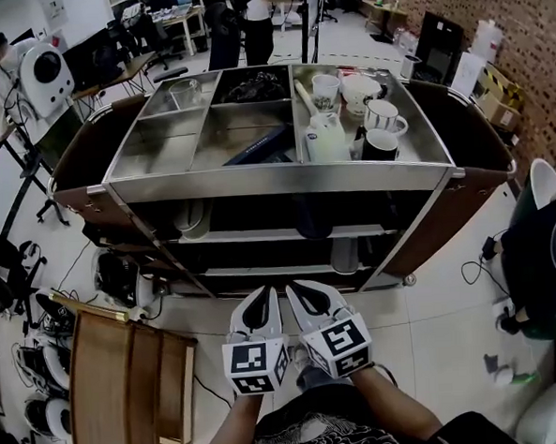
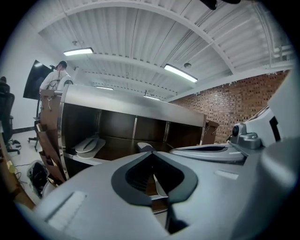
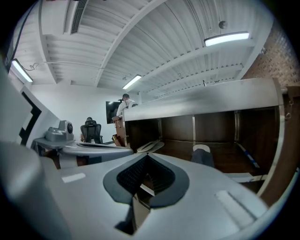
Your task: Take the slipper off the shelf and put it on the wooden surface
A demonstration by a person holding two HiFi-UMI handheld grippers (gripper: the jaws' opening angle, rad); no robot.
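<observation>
Shelf (image 1: 285,180) on pale tiled floor (image 1: 442,300), brick wall (image 1: 518,5) at right.

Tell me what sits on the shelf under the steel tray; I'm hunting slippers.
A pale slipper at left, a dark slipper centre. Overhead, the steel tray covers their far ends.

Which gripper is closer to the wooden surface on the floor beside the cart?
Left. The left gripper is up and to the right of the wooden surface; the right gripper sits just past the left one, farther to the right.
</observation>
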